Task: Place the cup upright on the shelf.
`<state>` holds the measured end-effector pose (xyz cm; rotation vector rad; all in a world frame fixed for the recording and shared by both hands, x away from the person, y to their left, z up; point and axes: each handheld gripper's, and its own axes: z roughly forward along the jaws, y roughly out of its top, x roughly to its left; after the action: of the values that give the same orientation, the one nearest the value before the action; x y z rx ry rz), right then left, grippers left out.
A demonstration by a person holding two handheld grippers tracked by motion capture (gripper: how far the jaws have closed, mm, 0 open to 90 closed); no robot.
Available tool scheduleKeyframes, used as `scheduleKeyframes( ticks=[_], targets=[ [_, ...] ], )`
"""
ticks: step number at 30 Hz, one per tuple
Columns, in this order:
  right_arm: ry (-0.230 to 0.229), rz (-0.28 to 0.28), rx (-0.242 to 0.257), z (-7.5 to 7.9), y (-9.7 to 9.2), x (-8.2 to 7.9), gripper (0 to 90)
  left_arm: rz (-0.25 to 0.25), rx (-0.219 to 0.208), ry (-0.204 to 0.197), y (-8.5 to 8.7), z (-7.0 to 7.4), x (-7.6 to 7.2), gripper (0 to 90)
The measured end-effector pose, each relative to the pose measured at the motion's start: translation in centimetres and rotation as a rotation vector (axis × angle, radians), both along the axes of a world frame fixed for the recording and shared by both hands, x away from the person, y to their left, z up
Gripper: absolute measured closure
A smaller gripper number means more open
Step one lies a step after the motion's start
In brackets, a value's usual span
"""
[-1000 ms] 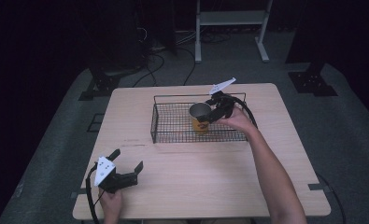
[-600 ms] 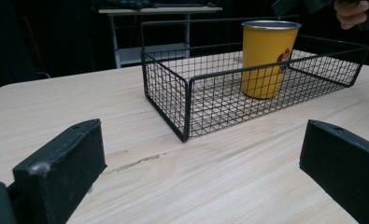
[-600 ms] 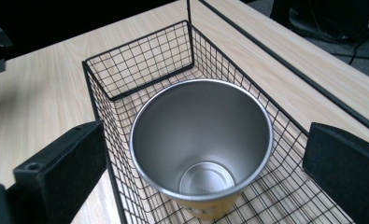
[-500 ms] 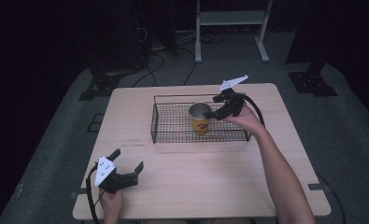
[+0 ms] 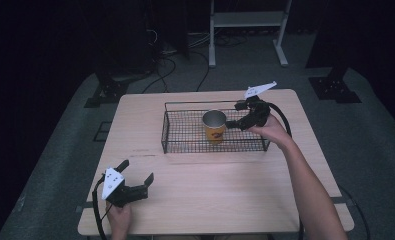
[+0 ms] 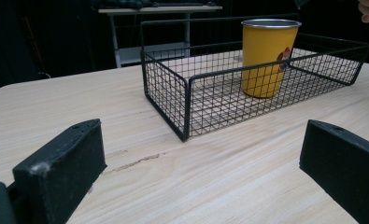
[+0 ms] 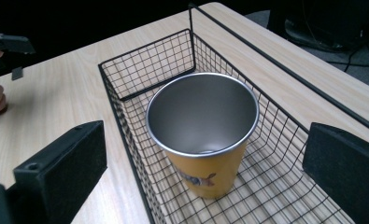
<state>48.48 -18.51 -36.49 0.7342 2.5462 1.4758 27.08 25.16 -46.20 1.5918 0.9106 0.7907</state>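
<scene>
A yellow metal cup [image 5: 214, 127] [image 6: 267, 57] [image 7: 203, 134] stands upright inside a black wire basket [image 5: 175, 135] [image 6: 170, 98] [image 7: 126, 74] at the far middle of the table. My right gripper [image 5: 233, 118] hovers open just right of the cup, above the basket, jaws wide with nothing between them. In the right gripper view the cup's steel inside is empty. My left gripper [image 5: 136, 175] rests open on the table near the front left corner, pointing toward the basket.
The wooden table [image 5: 210, 200] has bare surface between the basket and the front edge. A cable [image 5: 280, 116] loops behind the right gripper. A white shelf stand [image 5: 247, 30] and dark equipment legs [image 5: 335, 85] sit on the floor beyond the table.
The right gripper has let go of the cup and drawn back to the right and slightly up. The cup stays standing in the basket. The left gripper has not moved.
</scene>
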Motion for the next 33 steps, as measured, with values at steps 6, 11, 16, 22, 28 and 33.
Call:
scheduleKeyframes(
  ticks=[6,11,16,22,28,33],
  targets=[
    [0.002,0.014,0.005,0.5,-0.4,-0.5,0.0,0.0,0.001,0.0,0.0,0.0,0.0,0.0],
    [0.006,0.024,0.001,0.7,-0.6,-0.9,0.0,0.001,0.001,0.0,0.0,0.0,0.0,0.0],
    [-0.005,0.019,0.017,0.8,-1.2,-1.4,0.0,0.0,0.001,0.001,0.0,0.0,0.0,0.0],
    [-0.003,0.009,0.025,0.5,-2.0,-1.9,0.0,0.0,0.002,0.0,0.0,0.0,0.0,0.0],
    [0.003,0.008,0.034,0.4,-2.7,-2.4,0.0,0.001,0.001,0.0,0.0,0.0,0.0,0.0],
    [0.007,0.007,0.039,0.0,-3.3,-2.8,0.0,0.001,0.003,-0.001,0.0,0.0,0.0,0.0]
  ],
)
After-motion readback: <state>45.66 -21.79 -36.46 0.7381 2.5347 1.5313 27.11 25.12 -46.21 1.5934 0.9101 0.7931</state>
